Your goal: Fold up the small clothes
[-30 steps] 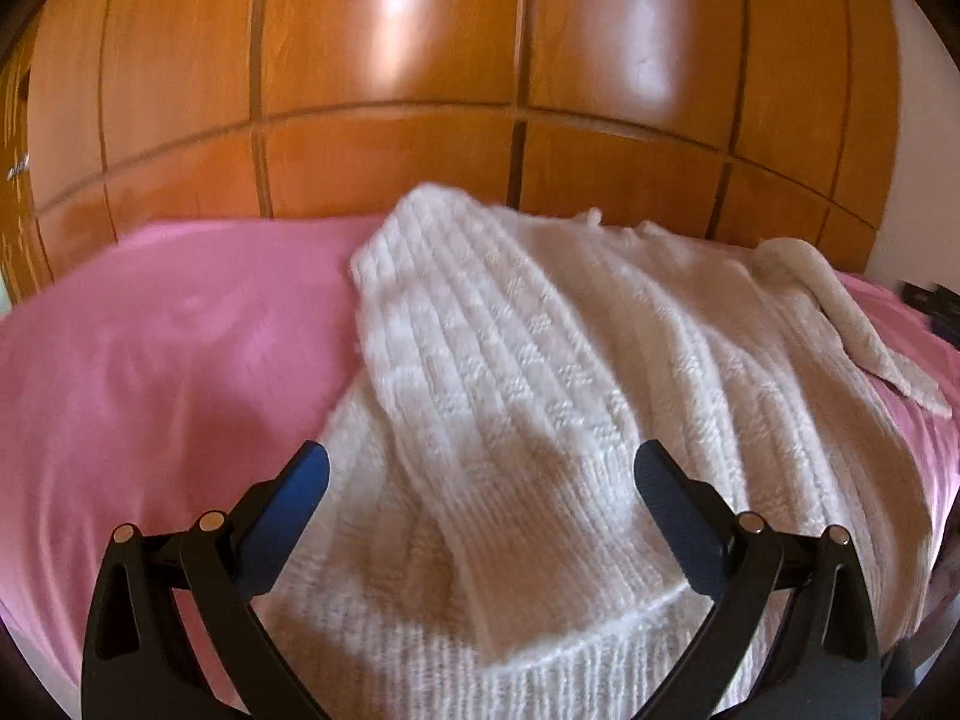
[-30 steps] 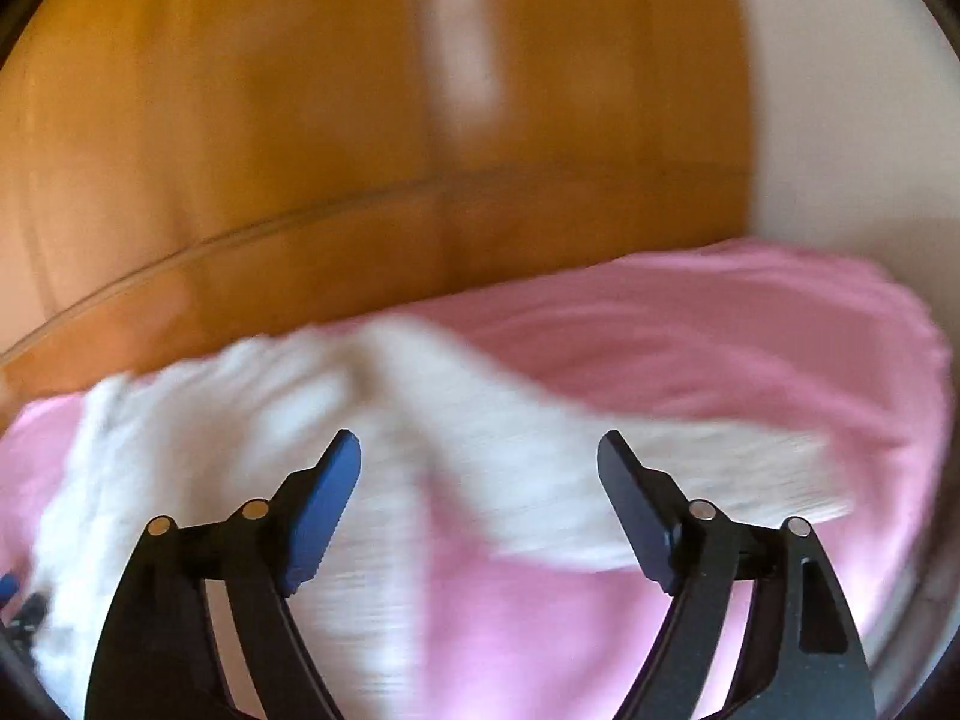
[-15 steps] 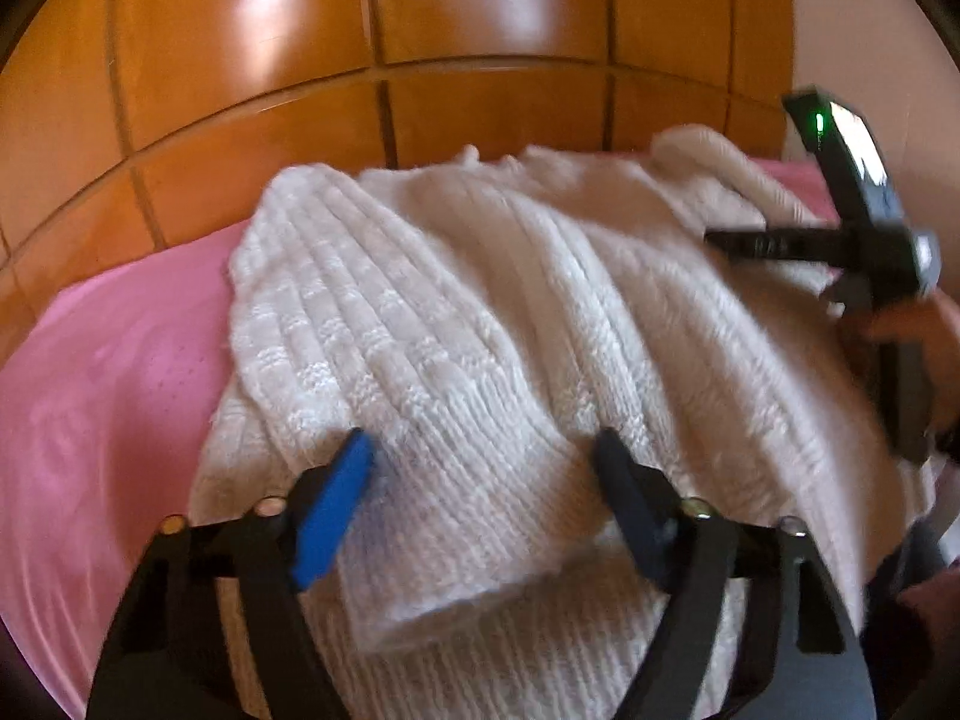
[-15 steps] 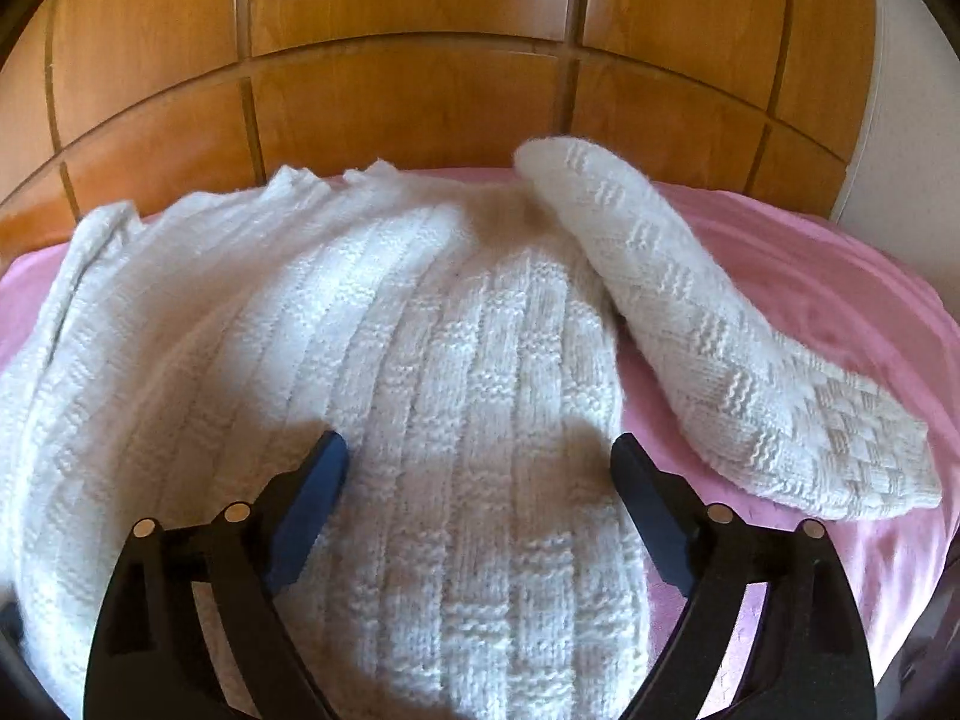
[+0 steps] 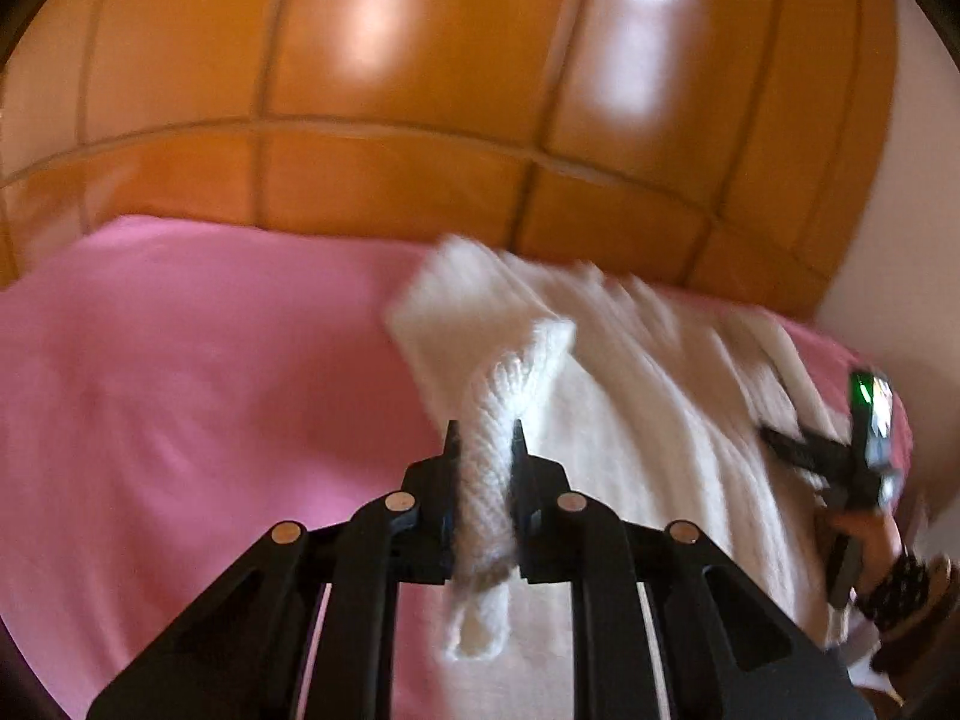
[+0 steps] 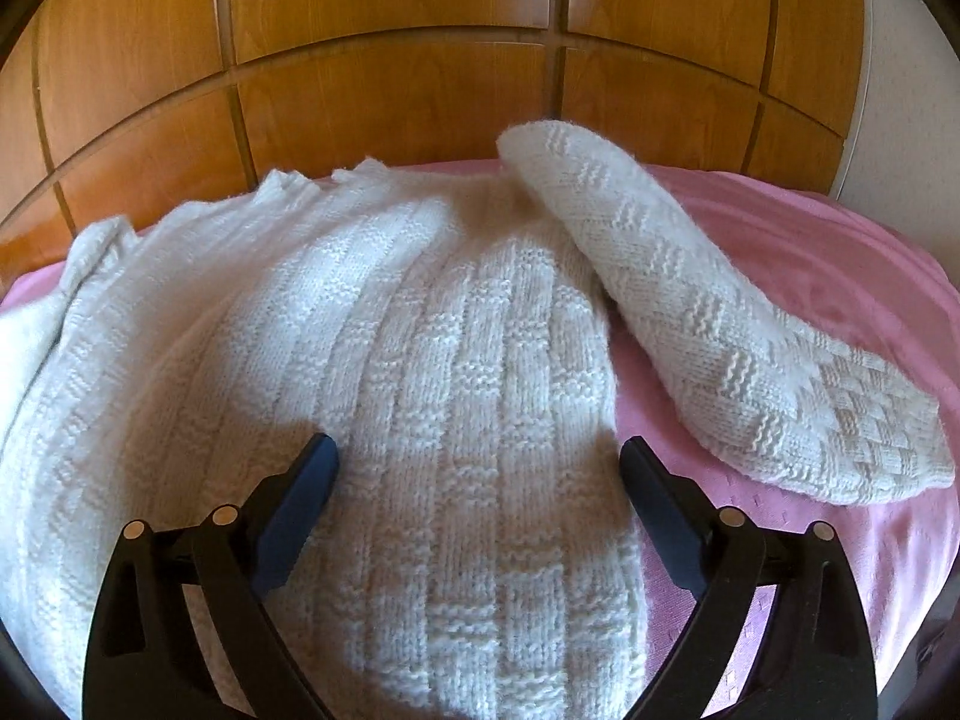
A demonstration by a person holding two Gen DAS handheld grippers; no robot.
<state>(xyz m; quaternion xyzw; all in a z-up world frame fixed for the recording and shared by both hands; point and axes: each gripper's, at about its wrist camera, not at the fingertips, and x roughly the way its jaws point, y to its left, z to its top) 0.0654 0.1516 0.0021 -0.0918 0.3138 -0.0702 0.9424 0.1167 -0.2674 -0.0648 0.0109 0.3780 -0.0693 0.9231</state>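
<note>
Two views. Left wrist: left gripper (image 5: pixel 485 438), spread a second ago, closing, now clenching white sweater (image 5: pixel 630 420) fold, lifted off pink bedsheet (image 5: pixel 180 390) — fold underway. Right wrist: right gripper (image 6: pixel 477 468) released, hovering over sweater body; sleeve (image 6: pixel 720 330) unfolded.

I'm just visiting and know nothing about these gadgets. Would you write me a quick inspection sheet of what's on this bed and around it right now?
Surface: pink bedsheet, smooth, covering the bed.
Job's things: white knitted sweater spread on the sheet; right sleeve lies out flat to the side; left sleeve is bunched and lifted off the body.
Clutter: nothing seen.
Grippers: left gripper closing, its fingers pinching the left sleeve. Right gripper open, its fingers astride the sweater's lower body, gripping nothing; in the left view a hand holds it.
Cables: nothing seen.
Surroundings: glossy wooden panelling behind the bed; white wall at the right.
</note>
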